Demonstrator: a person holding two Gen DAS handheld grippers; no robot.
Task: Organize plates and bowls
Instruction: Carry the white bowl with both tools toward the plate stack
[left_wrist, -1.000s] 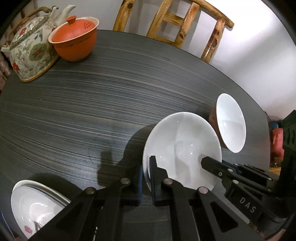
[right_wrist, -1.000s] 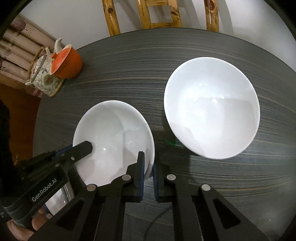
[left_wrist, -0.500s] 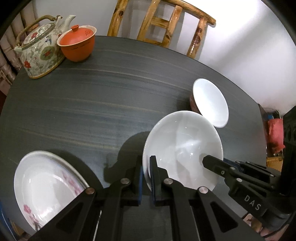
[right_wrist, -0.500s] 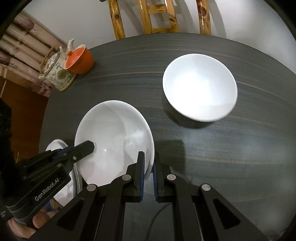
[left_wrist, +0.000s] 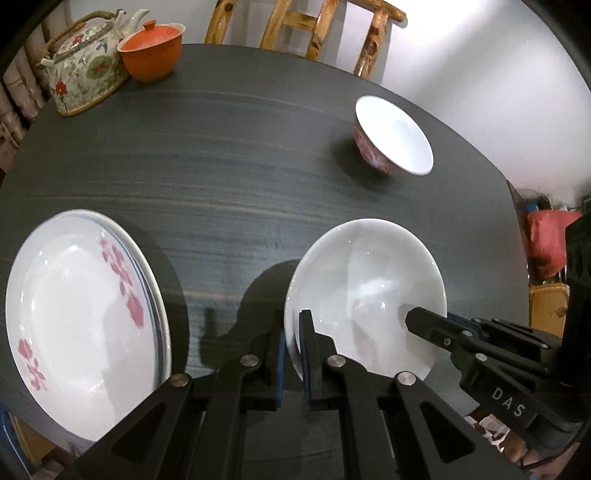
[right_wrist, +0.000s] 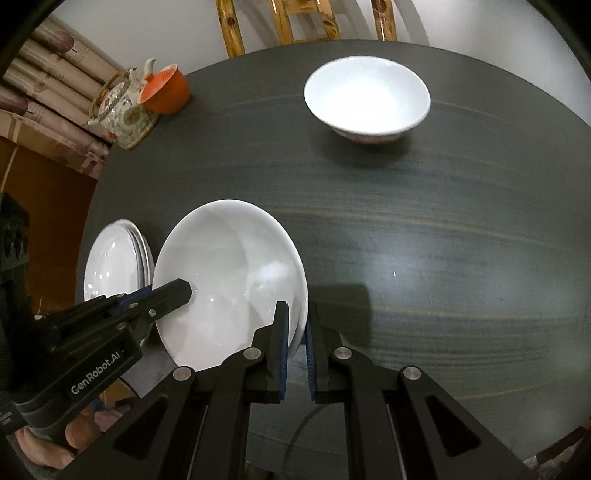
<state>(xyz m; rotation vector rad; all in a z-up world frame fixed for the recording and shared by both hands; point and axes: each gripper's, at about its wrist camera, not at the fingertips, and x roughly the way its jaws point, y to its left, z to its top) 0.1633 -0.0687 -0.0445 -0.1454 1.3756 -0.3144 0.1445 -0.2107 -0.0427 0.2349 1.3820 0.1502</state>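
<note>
Both grippers are carrying one plain white, deep ceramic plate (left_wrist: 364, 291) above the dark grey round wooden table (left_wrist: 229, 177). The left gripper (left_wrist: 291, 347) is pinching the plate's left rim between narrow blue-padded fingers, and the right gripper (right_wrist: 297, 332) is clamping the opposite rim the same way. A stack of white plates with pink flowers (left_wrist: 79, 314) is lying near the table's left edge, just beside the carried plate. A white bowl with a pink-patterned outside (left_wrist: 391, 134) is standing well apart, farther back.

Black left tool (left_wrist: 291, 354), black right tool (right_wrist: 297, 347), blue pads, silver screws, "DAS" and "GenRobot.AI" lettering
</note>
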